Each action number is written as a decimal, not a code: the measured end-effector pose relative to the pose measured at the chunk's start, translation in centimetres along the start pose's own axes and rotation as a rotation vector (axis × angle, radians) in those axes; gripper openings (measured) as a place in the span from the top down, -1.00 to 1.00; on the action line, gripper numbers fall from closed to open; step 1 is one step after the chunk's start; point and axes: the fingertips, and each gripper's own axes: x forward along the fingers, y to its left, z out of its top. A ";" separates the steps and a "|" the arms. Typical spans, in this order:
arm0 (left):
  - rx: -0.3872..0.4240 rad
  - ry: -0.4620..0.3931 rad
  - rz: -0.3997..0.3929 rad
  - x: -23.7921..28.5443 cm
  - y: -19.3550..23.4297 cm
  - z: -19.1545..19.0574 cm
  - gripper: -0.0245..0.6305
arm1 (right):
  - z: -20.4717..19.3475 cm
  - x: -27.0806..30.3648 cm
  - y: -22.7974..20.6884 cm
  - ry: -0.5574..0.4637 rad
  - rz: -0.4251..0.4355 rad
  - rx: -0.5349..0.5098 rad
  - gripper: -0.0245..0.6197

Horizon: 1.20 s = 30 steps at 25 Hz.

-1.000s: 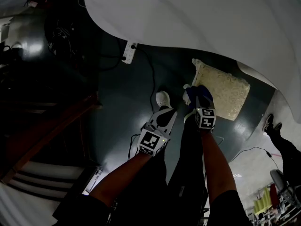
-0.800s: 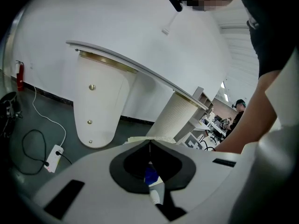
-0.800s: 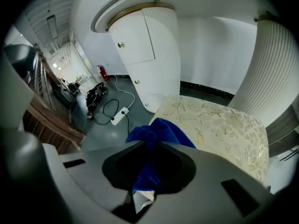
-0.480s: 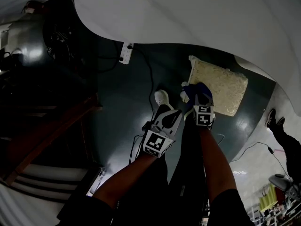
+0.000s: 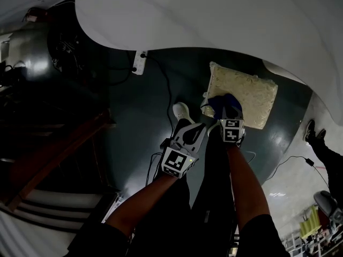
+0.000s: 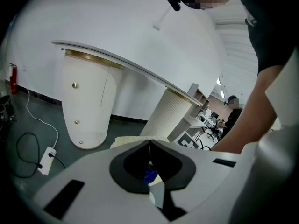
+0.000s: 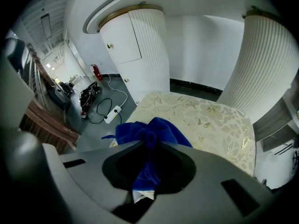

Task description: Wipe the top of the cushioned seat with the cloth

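Cloth | clamped in right hand-held gripper | apparently touching seat

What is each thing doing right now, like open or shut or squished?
Left gripper: shut, empty.
Right gripper: shut on the cloth.
Cloth: bunched up, held over the seat's near corner.
Seat: flat on the floor, top mostly bare.
Power strip: on the floor, a cable plugged in.
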 end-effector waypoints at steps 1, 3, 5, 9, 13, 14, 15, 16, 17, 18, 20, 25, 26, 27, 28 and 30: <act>0.005 0.001 -0.002 0.0 -0.2 -0.1 0.88 | 0.0 -0.2 -0.3 -0.003 -0.001 0.001 0.70; 0.008 0.005 -0.004 0.2 -0.6 -0.3 0.88 | -0.3 -0.5 -0.9 -0.005 -0.005 0.008 0.70; 0.011 0.012 -0.007 0.5 -1.1 -0.5 0.88 | -0.8 -0.5 -1.7 -0.013 -0.014 0.021 0.70; 0.020 0.022 -0.017 1.1 -2.2 -0.9 0.88 | -1.3 -1.2 -2.8 -0.009 -0.026 0.033 0.70; -0.001 0.015 -0.029 2.2 -3.5 -0.3 0.88 | -2.0 -1.6 -4.1 0.000 -0.033 0.066 0.70; 0.000 0.014 -0.039 2.5 -4.0 -0.1 0.88 | -2.2 -1.6 -4.4 0.000 -0.036 0.074 0.70; 0.008 0.016 -0.051 2.9 -4.4 0.0 0.88 | -2.3 -1.6 -4.7 -0.005 -0.040 0.076 0.70; 0.018 0.017 -0.062 3.2 -4.8 0.1 0.88 | -2.4 -1.5 -4.9 -0.011 -0.042 0.077 0.70; 0.027 0.018 -0.072 3.5 -5.2 0.0 0.88 | -2.6 -1.4 -5.1 -0.017 -0.042 0.079 0.70; 0.032 0.019 -0.080 3.8 -5.6 -0.2 0.88 | -2.8 -1.3 -5.3 -0.021 -0.041 0.080 0.70; 0.033 0.017 -0.092 4.4 -6.4 -0.5 0.88 | -3.1 -1.4 -5.8 -0.025 -0.040 0.083 0.70; 0.040 0.034 -0.097 5.4 -7.8 -0.7 0.88 | -3.4 -2.7 -7.1 -0.013 -0.031 0.057 0.70; 0.042 0.041 -0.093 5.5 -7.9 -0.8 0.88 | -3.5 -2.9 -7.4 -0.013 -0.030 0.053 0.70; 0.041 0.043 -0.087 5.6 -8.0 -0.8 0.88 | -3.6 -3.1 -7.7 -0.013 -0.030 0.050 0.70; 0.038 0.041 -0.076 5.8 -7.9 -0.7 0.88 | -3.8 -3.3 -8.1 -0.013 -0.031 0.050 0.70; 0.038 0.041 -0.054 6.2 -7.4 -0.4 0.88 | -4.1 -3.5 -9.0 -0.008 -0.038 0.062 0.70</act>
